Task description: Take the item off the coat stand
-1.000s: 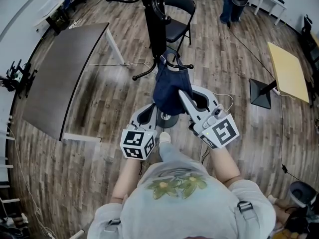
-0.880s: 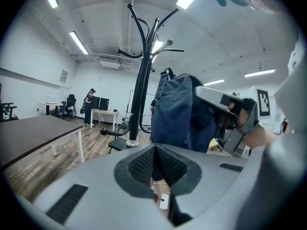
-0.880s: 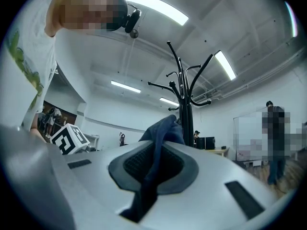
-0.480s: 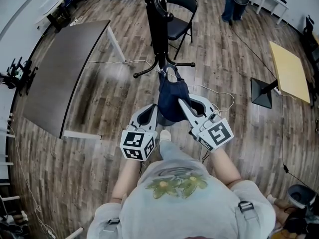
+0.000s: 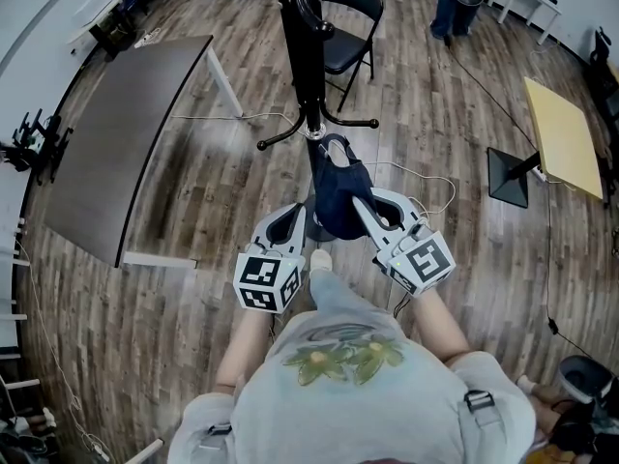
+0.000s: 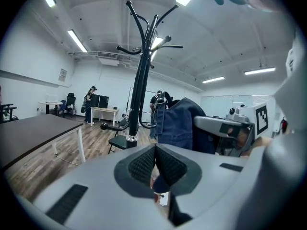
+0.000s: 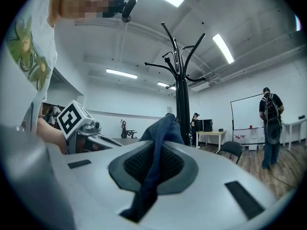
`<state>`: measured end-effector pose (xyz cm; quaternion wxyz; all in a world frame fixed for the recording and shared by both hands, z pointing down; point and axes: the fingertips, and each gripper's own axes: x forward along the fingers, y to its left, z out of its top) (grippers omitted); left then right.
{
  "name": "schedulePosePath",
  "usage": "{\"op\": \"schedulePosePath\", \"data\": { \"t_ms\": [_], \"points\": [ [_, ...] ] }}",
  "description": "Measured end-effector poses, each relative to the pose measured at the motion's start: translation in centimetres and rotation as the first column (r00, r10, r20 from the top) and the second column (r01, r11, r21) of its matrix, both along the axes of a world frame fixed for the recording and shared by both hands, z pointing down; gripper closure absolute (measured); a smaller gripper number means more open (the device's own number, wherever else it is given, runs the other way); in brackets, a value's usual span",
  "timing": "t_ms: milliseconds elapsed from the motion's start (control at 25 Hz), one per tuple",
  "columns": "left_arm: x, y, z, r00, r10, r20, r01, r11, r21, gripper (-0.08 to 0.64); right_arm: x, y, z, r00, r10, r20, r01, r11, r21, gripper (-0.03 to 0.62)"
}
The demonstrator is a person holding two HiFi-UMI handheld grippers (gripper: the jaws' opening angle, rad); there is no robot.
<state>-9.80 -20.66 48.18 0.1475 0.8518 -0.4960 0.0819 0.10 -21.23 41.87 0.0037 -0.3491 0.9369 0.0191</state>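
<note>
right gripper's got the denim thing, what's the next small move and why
Probably draw the right gripper back toward the body, away from the coat stand. Its jaws are shut on the denim item, whose strap loop sits close beside the stand's low hooks. I can't tell whether it is clear of them, so pulling away should free it.

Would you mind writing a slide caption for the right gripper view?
Right tongs shut on a fold of the blue denim item, with the black coat stand upright behind.
</note>
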Motion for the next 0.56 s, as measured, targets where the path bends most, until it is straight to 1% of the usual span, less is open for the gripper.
{"op": "schedulePosePath", "data": {
  "t_ms": [560],
  "points": [
    [0.6, 0.1, 1.2, 1.000, 0.010, -0.004, -0.010, 0.999, -0.033, 0.546, 0.5, -0.2, 1.5, 1.000, 0.006, -0.017, -0.006, 0.999, -0.035, 0.571]
  ]
}}
